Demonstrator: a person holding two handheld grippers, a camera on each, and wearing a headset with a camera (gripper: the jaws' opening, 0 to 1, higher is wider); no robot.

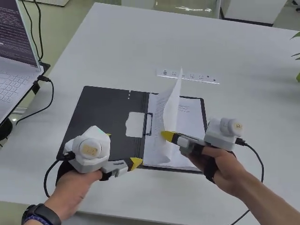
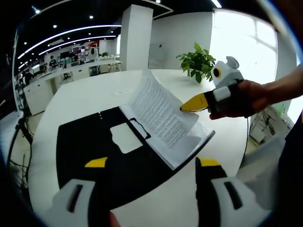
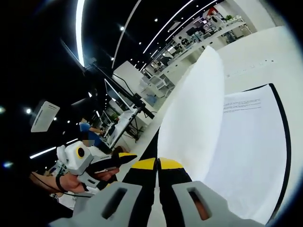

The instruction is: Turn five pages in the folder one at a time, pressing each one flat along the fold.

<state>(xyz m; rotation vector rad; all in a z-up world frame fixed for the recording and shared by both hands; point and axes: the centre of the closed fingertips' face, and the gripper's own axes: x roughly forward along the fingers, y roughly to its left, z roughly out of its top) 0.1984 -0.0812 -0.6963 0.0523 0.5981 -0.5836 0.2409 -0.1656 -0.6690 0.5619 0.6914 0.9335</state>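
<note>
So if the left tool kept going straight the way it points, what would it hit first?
Probably the folder's black cover, lying just ahead of the left tool; then the stacked pages. Depth is hard to judge.

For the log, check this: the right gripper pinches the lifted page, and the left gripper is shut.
Wrong on the left gripper: it is open, jaws wide apart in the left gripper view. The right gripper does pinch the lifted page.

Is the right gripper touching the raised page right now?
Touching. In the right gripper view, the right gripper has its jaws shut on the lower edge of the raised page, which rises straight from between the yellow tips.
</note>
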